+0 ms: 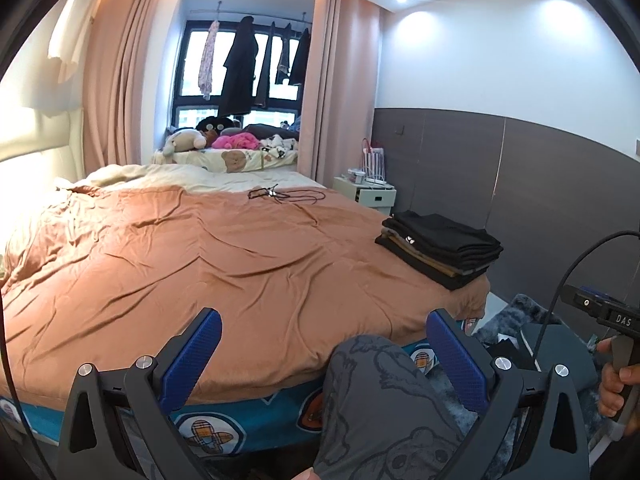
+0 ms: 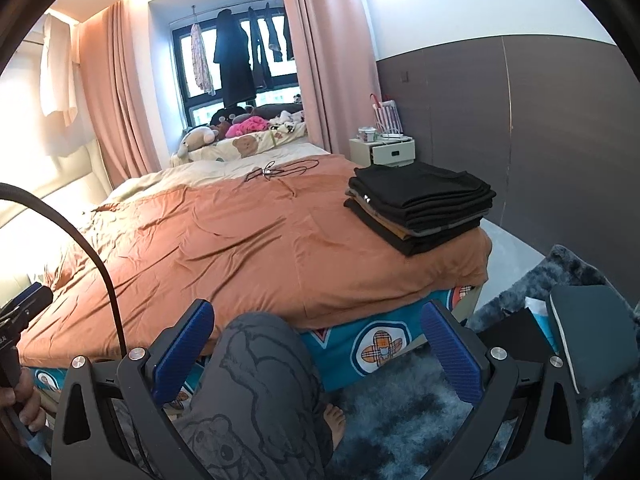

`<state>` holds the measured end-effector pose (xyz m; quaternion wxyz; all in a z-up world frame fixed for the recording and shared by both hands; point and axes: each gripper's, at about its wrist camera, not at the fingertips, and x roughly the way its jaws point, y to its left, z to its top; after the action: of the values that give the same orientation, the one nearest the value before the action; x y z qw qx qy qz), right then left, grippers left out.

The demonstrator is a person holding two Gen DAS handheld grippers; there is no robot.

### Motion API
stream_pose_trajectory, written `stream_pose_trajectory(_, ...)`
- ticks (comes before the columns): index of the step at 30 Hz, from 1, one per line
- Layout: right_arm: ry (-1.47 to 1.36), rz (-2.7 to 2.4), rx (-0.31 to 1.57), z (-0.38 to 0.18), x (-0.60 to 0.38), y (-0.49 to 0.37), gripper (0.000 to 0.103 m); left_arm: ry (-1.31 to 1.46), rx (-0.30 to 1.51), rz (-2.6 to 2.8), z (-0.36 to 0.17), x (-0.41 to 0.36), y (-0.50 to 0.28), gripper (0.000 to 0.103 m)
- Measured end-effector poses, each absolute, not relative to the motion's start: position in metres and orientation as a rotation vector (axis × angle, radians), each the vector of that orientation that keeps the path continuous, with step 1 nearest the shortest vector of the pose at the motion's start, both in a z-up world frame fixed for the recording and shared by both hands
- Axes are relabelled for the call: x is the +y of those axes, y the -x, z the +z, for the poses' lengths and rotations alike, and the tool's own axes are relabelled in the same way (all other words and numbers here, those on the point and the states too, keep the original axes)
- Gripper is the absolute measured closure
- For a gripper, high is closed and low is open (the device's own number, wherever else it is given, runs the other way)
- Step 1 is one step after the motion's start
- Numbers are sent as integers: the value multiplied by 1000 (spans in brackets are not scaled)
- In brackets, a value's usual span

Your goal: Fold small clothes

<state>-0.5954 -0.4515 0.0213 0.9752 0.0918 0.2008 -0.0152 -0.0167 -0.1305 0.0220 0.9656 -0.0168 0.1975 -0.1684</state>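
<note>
Left wrist view: the left gripper (image 1: 324, 354) holds its blue, ribbed fingers (image 1: 192, 360) spread wide on nothing above a wrinkled orange bedspread (image 1: 200, 260), and the stack of folded clothes (image 1: 440, 250), mostly black matte fabric in flat rectangular layers, sits at the bed's right corner. Right wrist view: the right gripper (image 2: 318, 350) is likewise wide apart and empty, the same stack (image 2: 420, 208) lies near the bed's right edge above a shaggy blue-grey rug (image 2: 420, 420), and a printed grey trouser leg (image 2: 264, 380) hides part of the patterned bed side.
</note>
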Motion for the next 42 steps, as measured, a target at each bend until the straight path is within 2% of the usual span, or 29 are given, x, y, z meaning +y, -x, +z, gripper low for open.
stream_pose_trajectory(42,-178,-14,406,25,-444,596,0,57,410,-346,21,-123,19,0)
